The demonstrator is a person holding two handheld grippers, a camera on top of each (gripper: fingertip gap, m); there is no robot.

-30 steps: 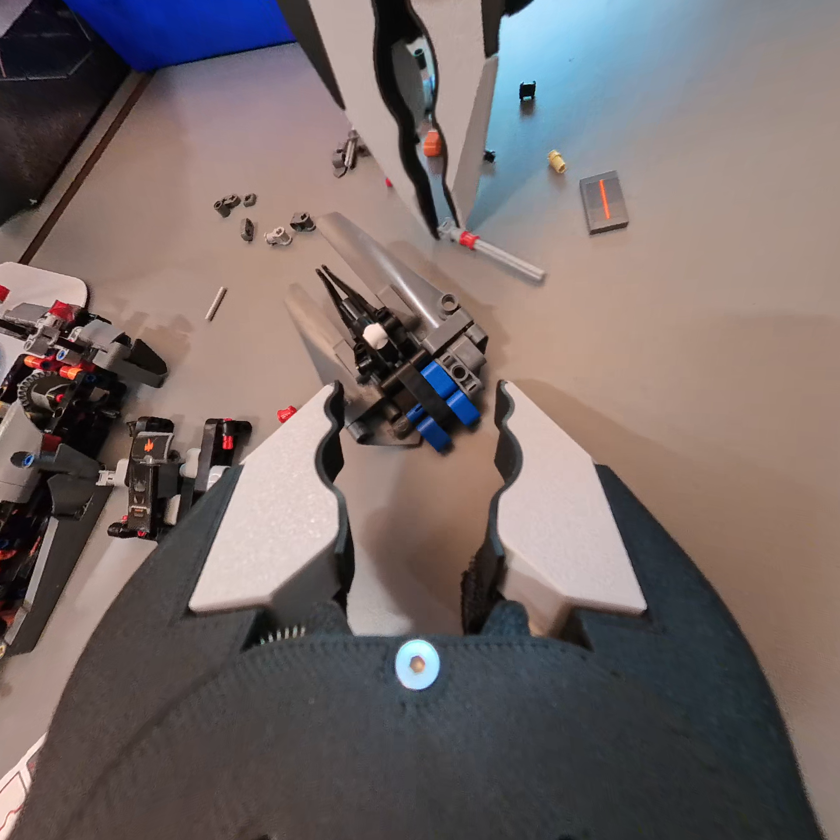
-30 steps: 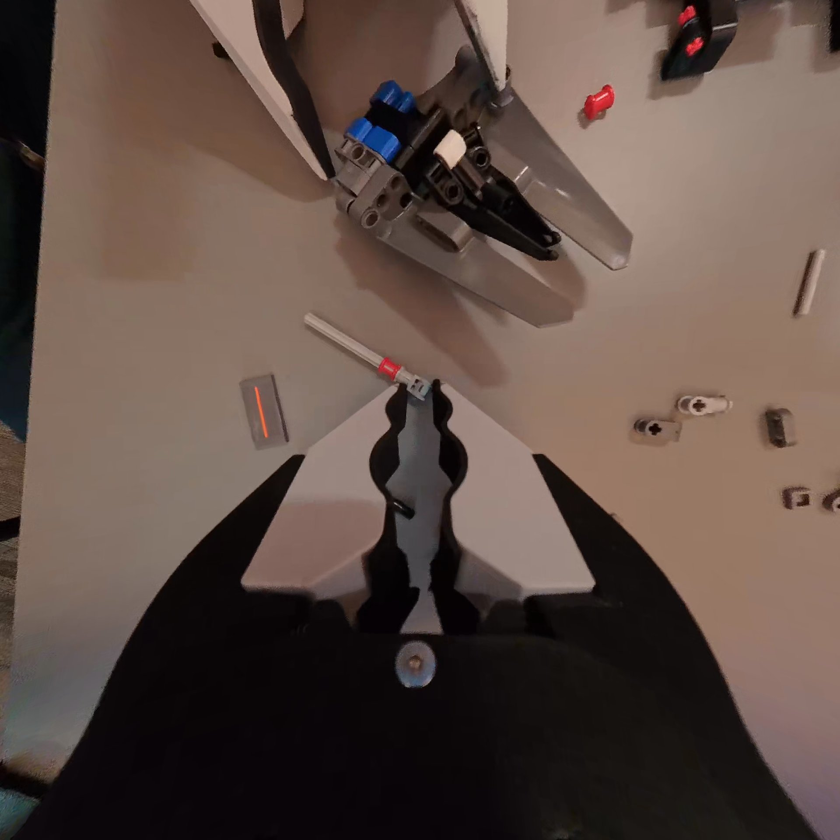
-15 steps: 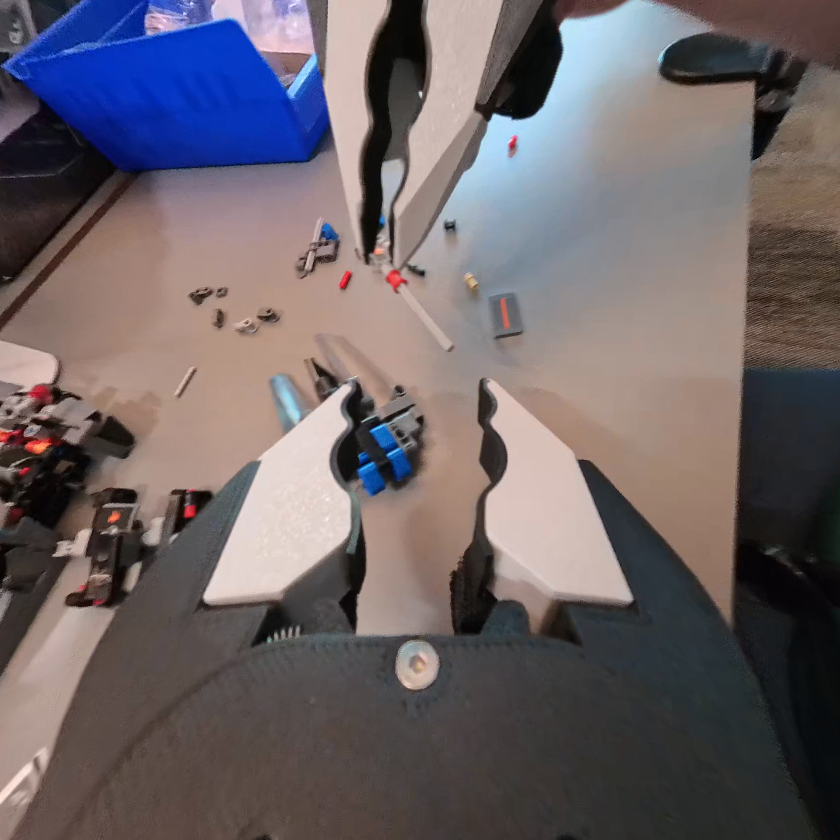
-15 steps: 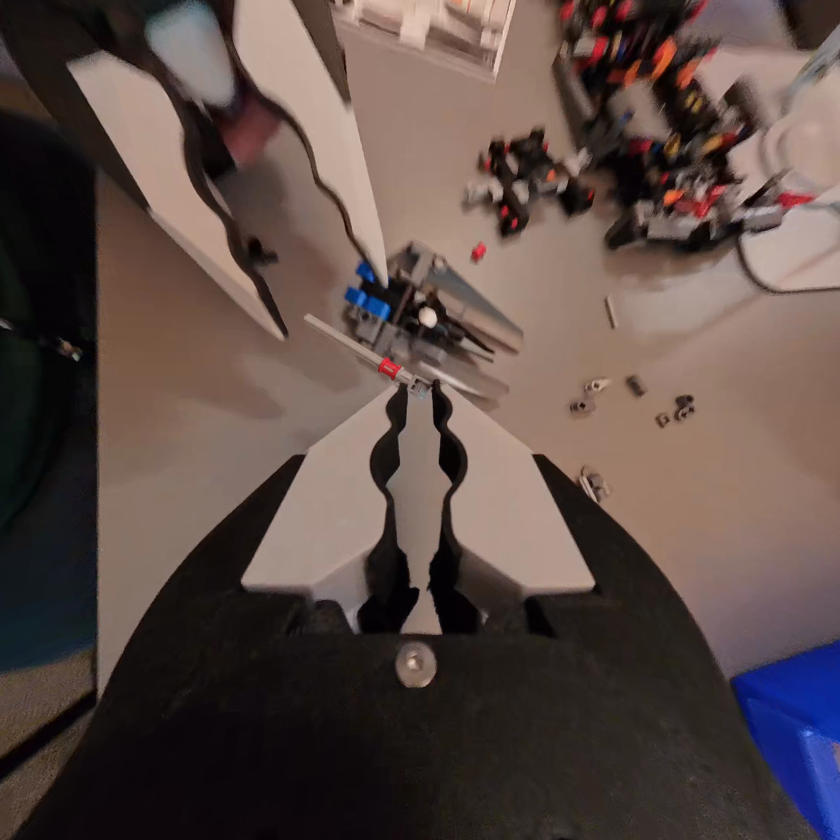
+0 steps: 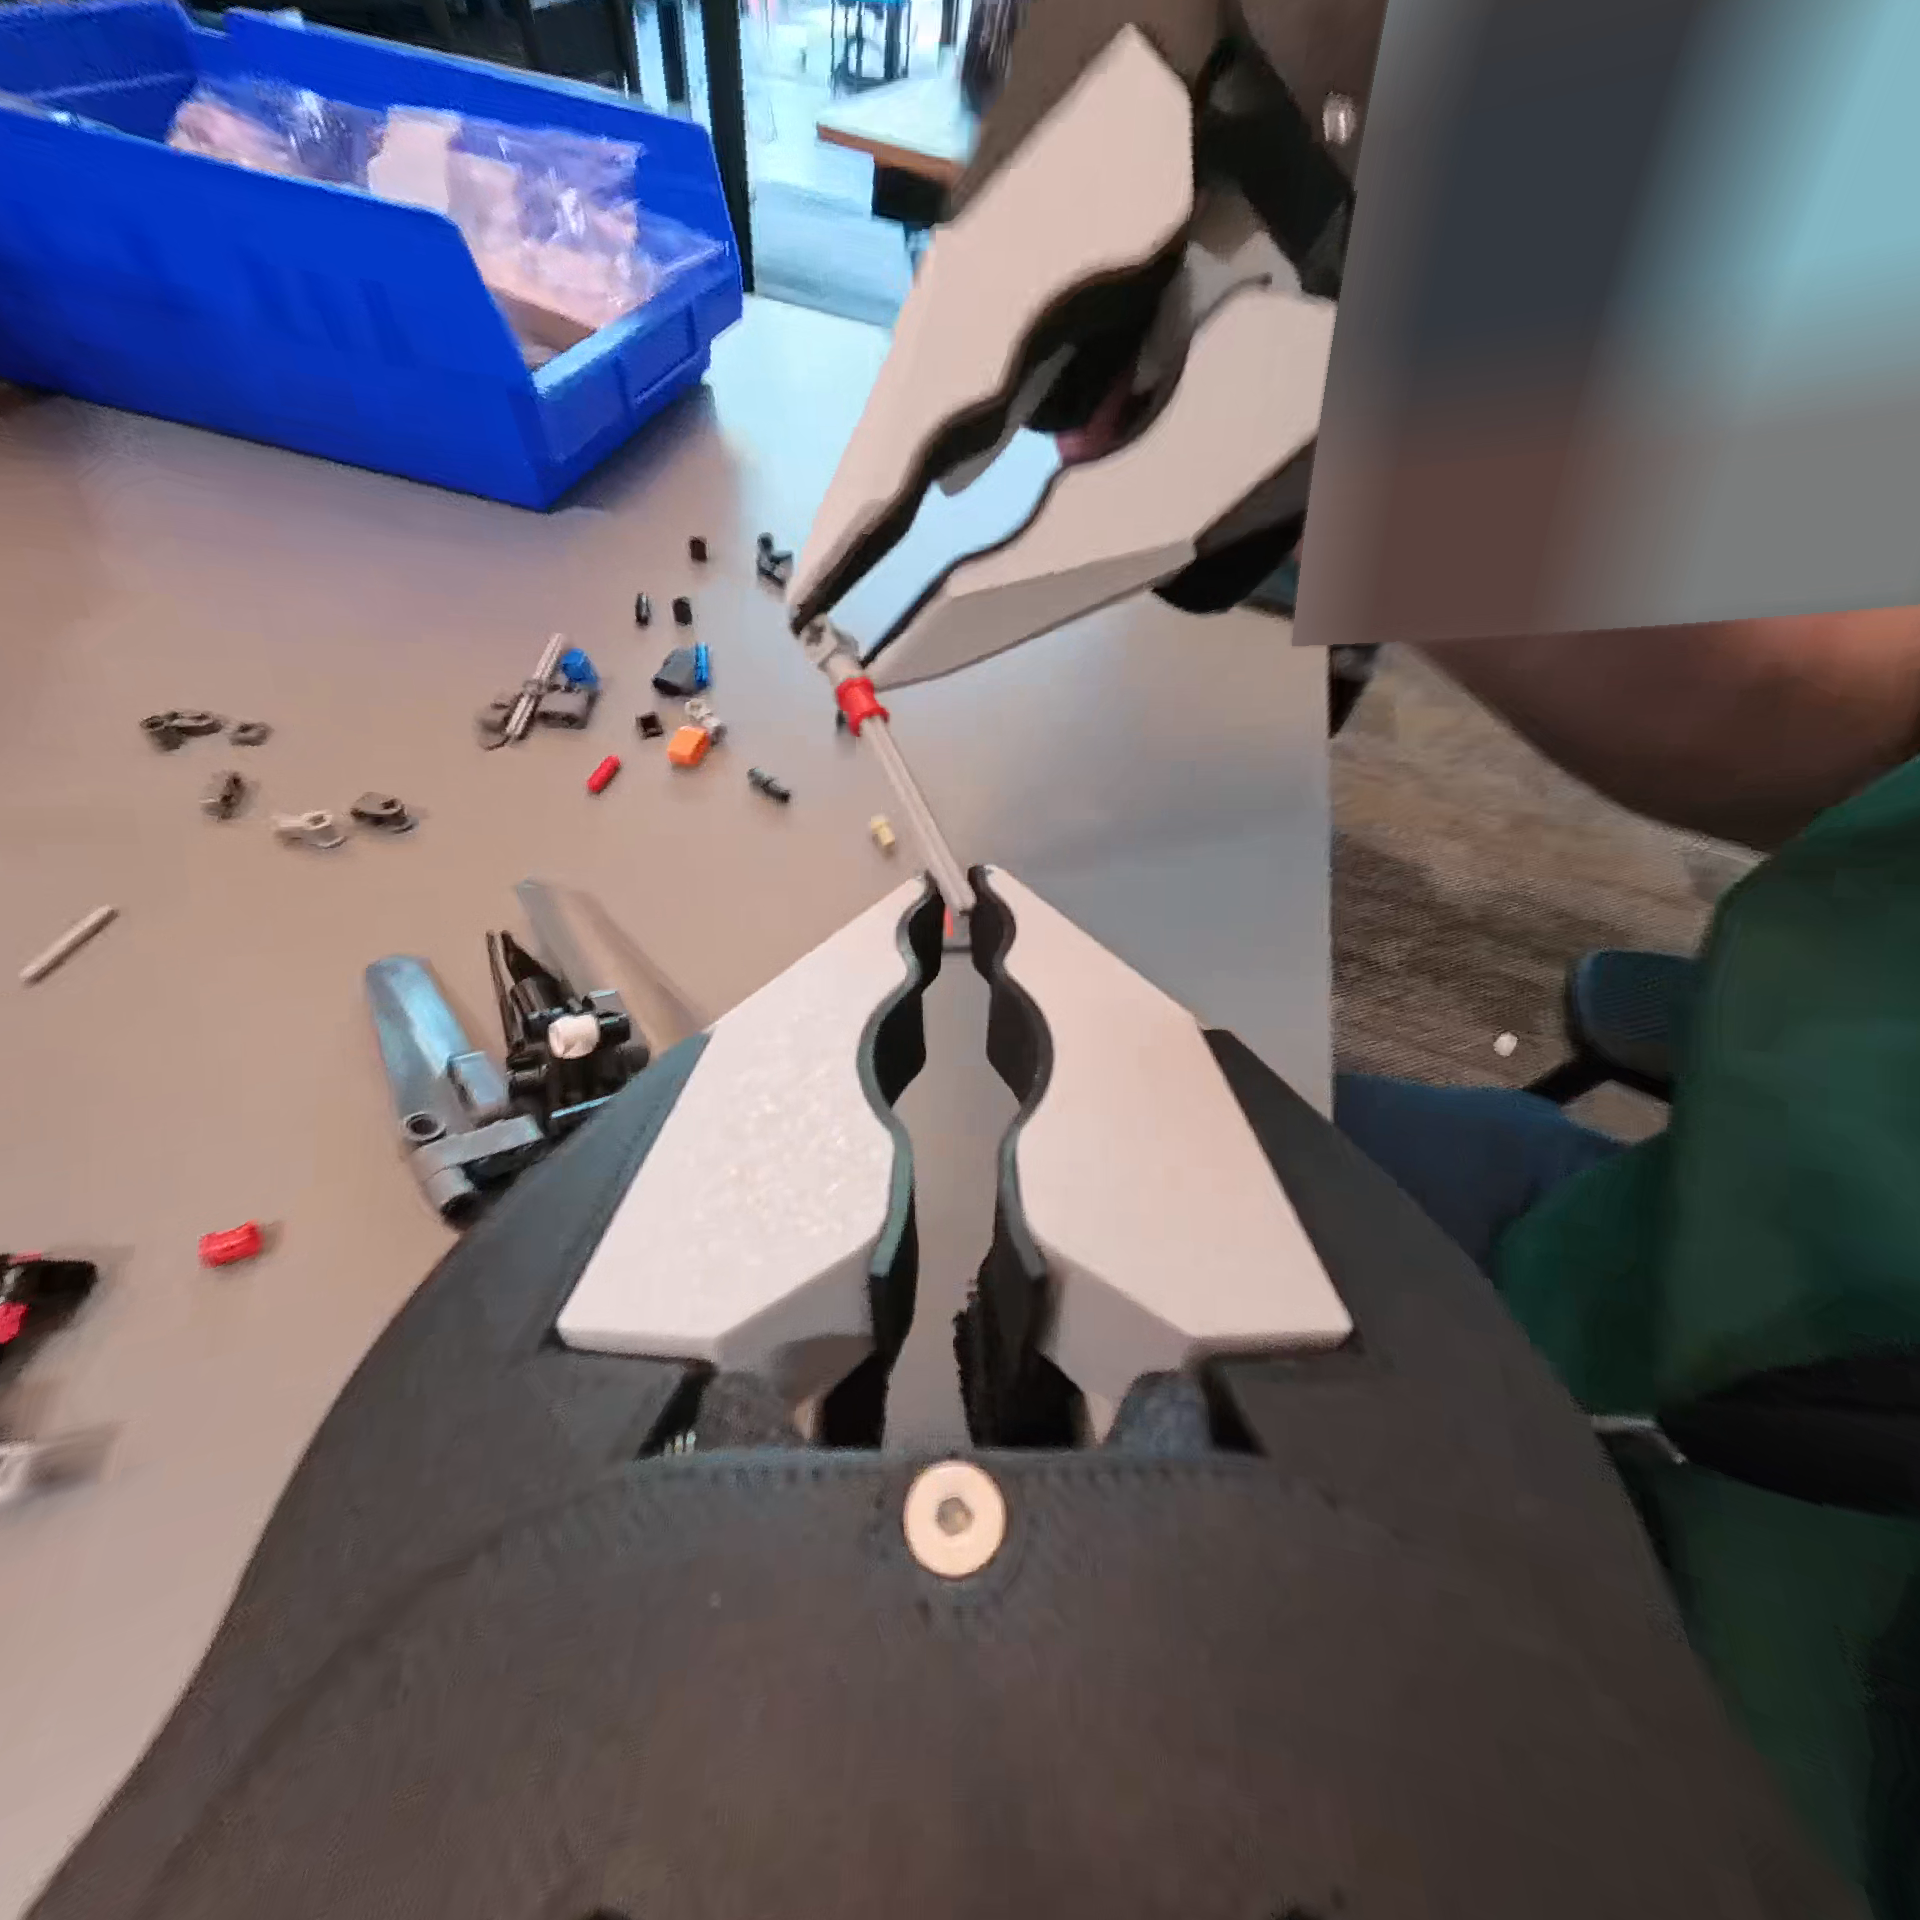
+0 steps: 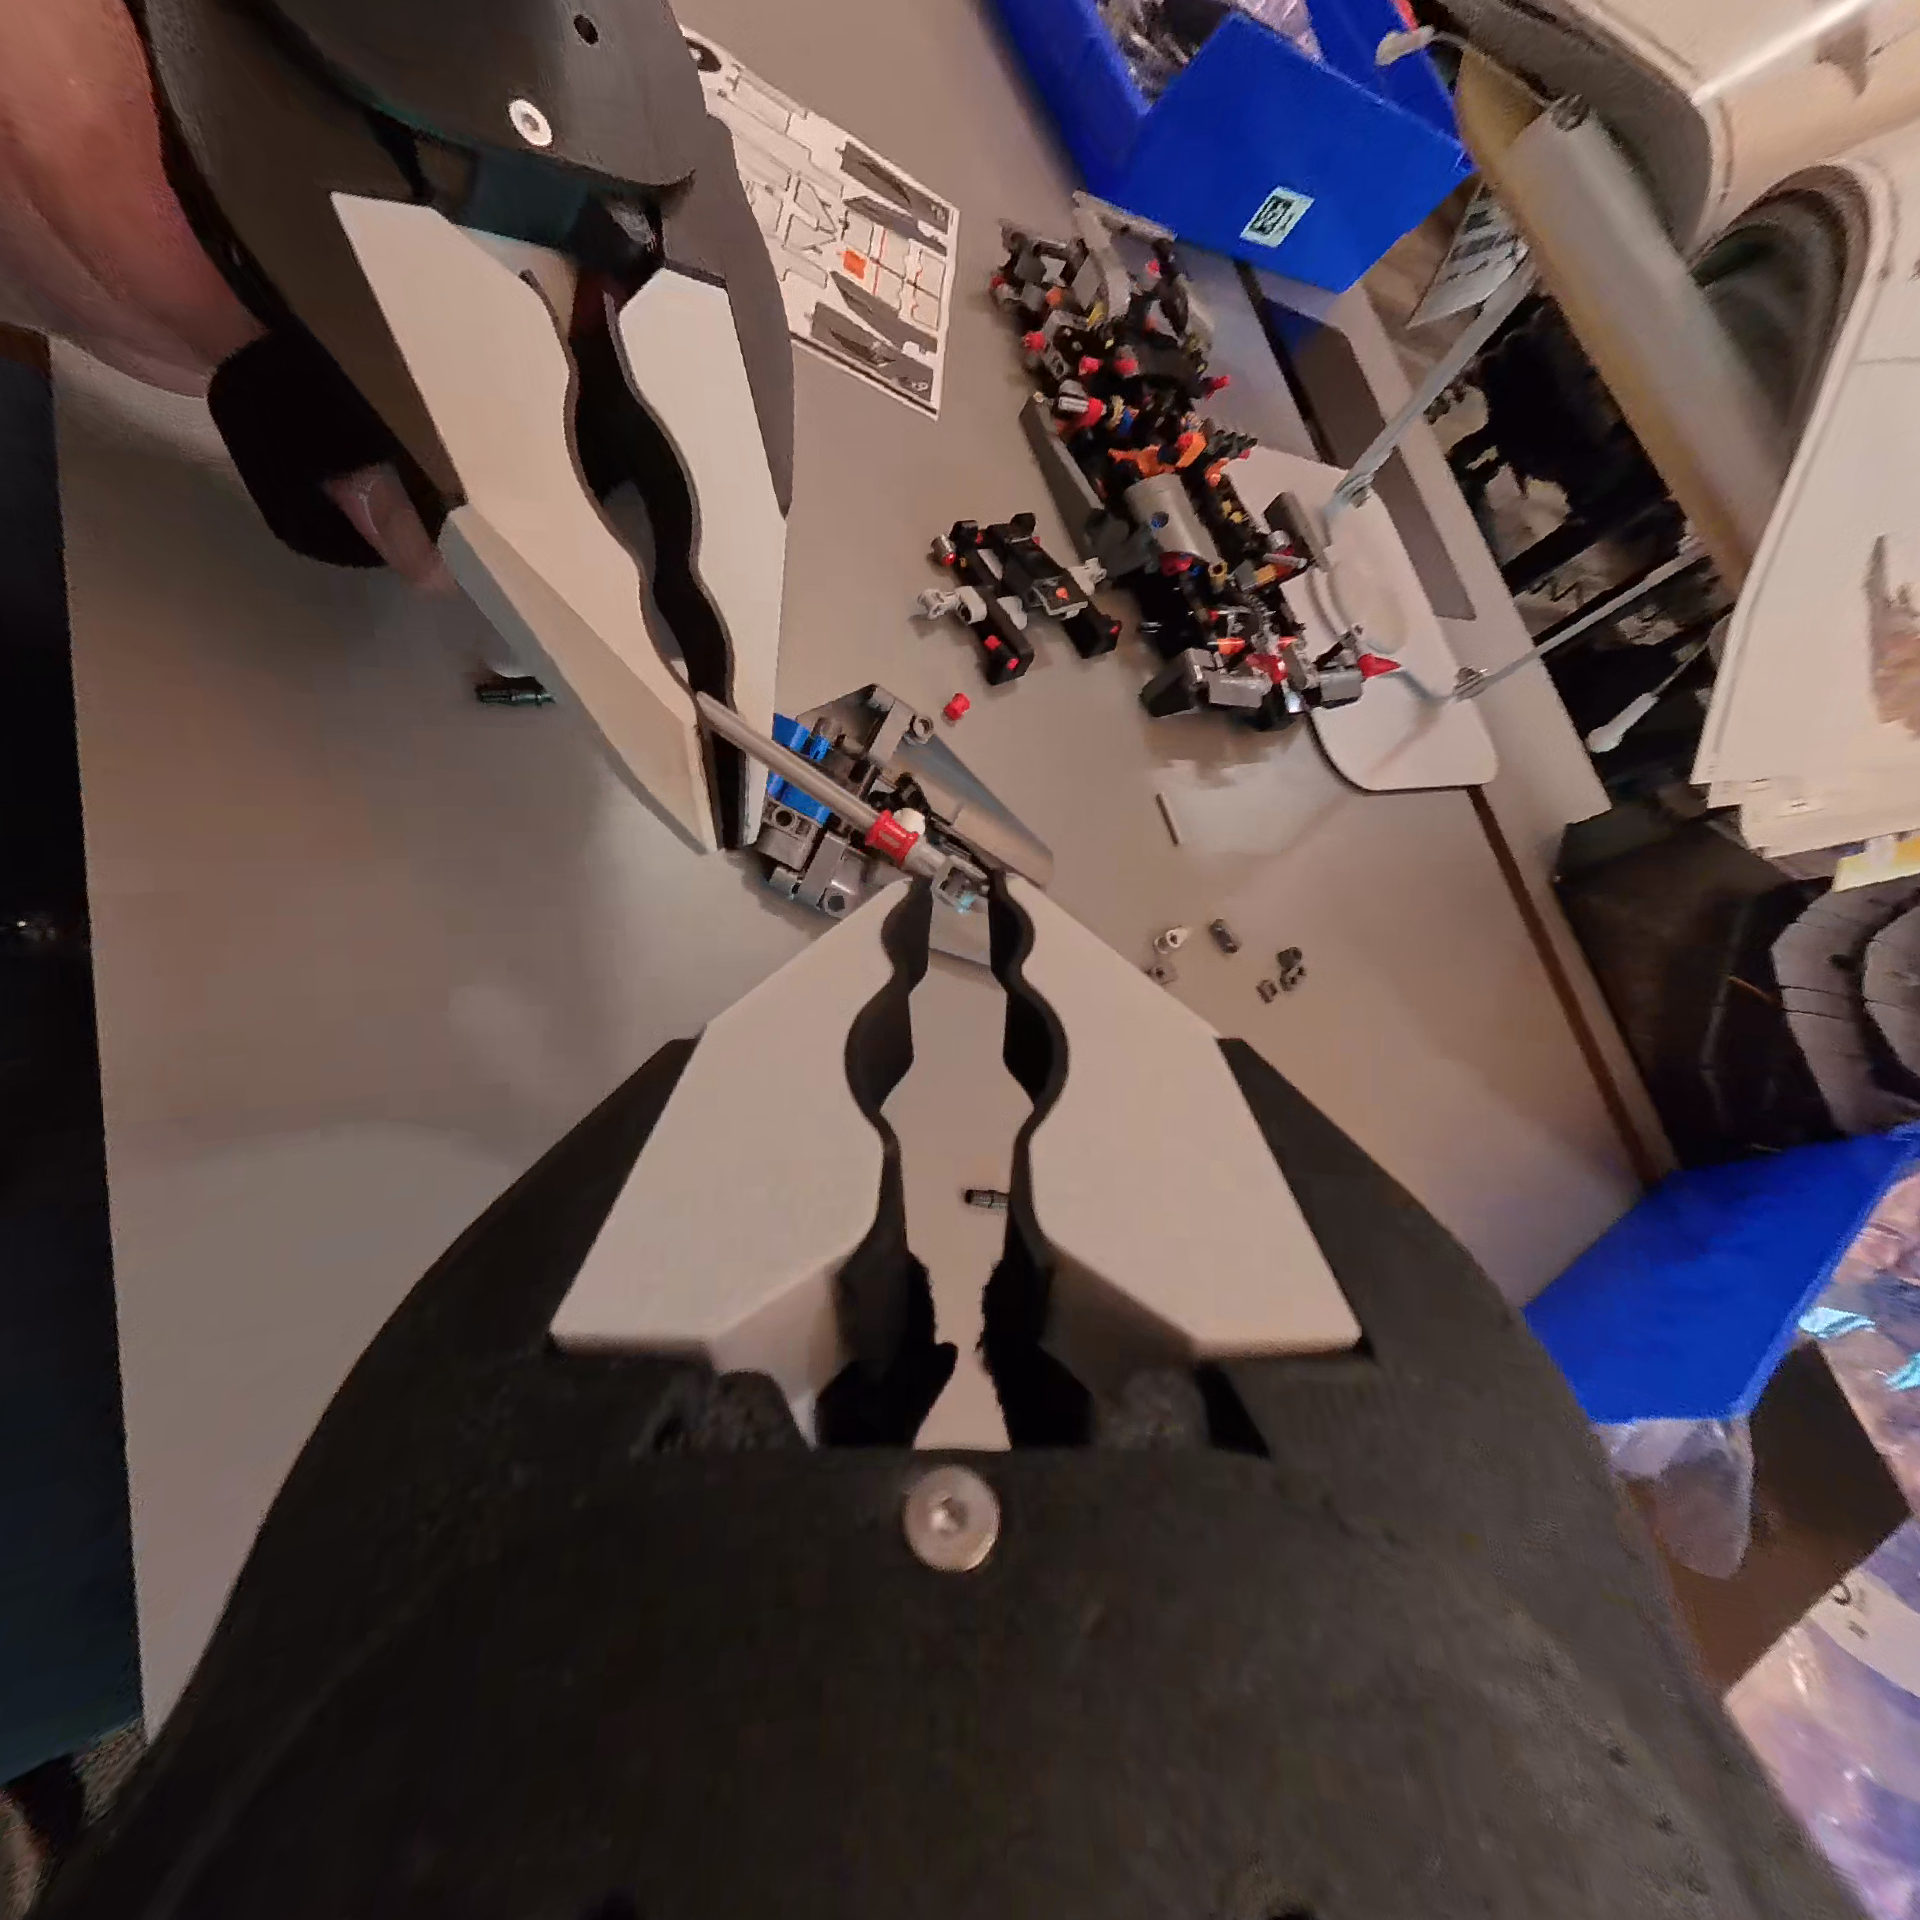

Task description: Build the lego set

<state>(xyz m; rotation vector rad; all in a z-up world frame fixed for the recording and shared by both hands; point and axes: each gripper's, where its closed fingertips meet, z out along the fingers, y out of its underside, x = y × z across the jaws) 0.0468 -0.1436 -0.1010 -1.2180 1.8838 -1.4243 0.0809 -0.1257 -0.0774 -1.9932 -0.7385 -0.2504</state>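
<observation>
While my left gripper point(image 5: 951, 894) and right gripper point(image 6: 951, 888) each clamp one end of the thin grey plastic axle with its red bush point(image 5: 906, 795), held in the air between their tips, I keep both grips aligned to avoid bending it.

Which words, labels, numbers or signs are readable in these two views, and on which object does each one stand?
Printed sheet on the table: drawn shapes and an orange patch; any writing too small to read.
Square label on the blue bin: a black-and-white code pattern, no readable words.
Papers at the right edge: blurred, unreadable.
Left wrist view: no text visible.
</observation>
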